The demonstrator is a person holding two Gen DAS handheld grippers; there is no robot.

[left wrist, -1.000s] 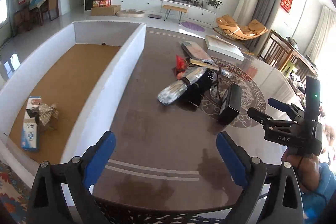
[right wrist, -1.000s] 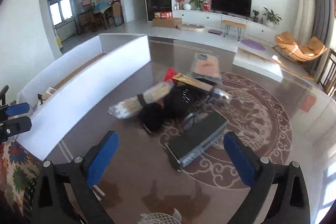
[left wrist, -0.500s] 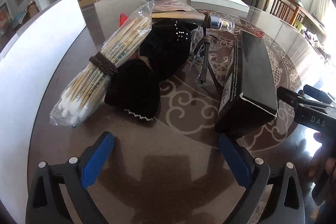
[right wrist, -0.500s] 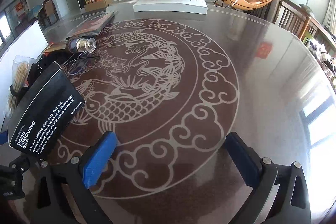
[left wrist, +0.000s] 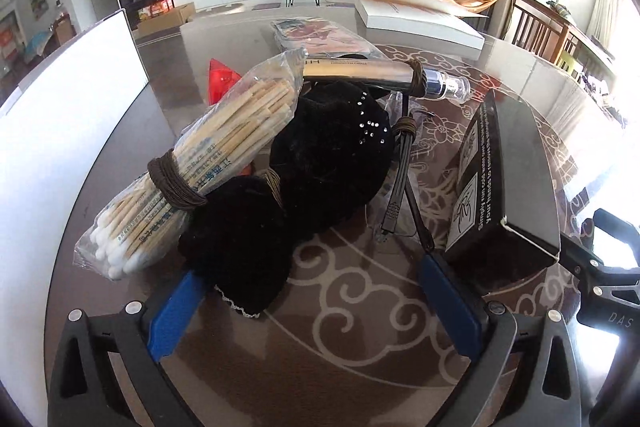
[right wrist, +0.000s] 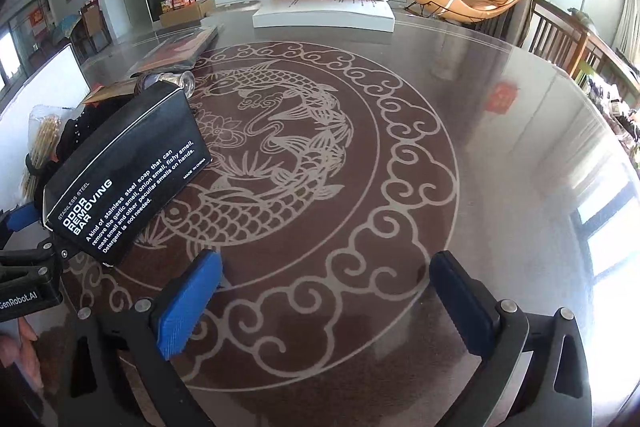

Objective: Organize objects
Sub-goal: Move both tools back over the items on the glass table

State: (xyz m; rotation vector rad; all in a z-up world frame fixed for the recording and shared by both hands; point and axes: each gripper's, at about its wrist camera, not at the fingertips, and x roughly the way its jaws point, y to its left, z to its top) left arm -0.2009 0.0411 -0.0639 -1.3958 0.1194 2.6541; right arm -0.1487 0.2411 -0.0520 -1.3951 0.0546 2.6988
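Observation:
A pile lies on the glass table: a bag of cotton swabs (left wrist: 192,163) tied with a brown band, a black sequined cloth pouch (left wrist: 328,155), a silver tube (left wrist: 360,71), a black cable (left wrist: 400,179) and a red item (left wrist: 220,81). My left gripper (left wrist: 312,303) stands open close above the table, its left pad by the pouch's near end. Its right pad is beside a black box (left wrist: 508,187). That box (right wrist: 128,171), labelled as an odor removing bar, lies left of my right gripper (right wrist: 324,303). The right gripper is open over bare table.
A tall white box wall (left wrist: 60,115) runs along the left. A flat printed packet (left wrist: 316,31) and a white flat carton (right wrist: 324,11) lie at the table's far side. Chairs stand beyond the right edge. The patterned table top (right wrist: 400,147) spreads to the right.
The left gripper has come down and forward to the pile, which now fills its view. The right gripper swung right, past the black box, then held still.

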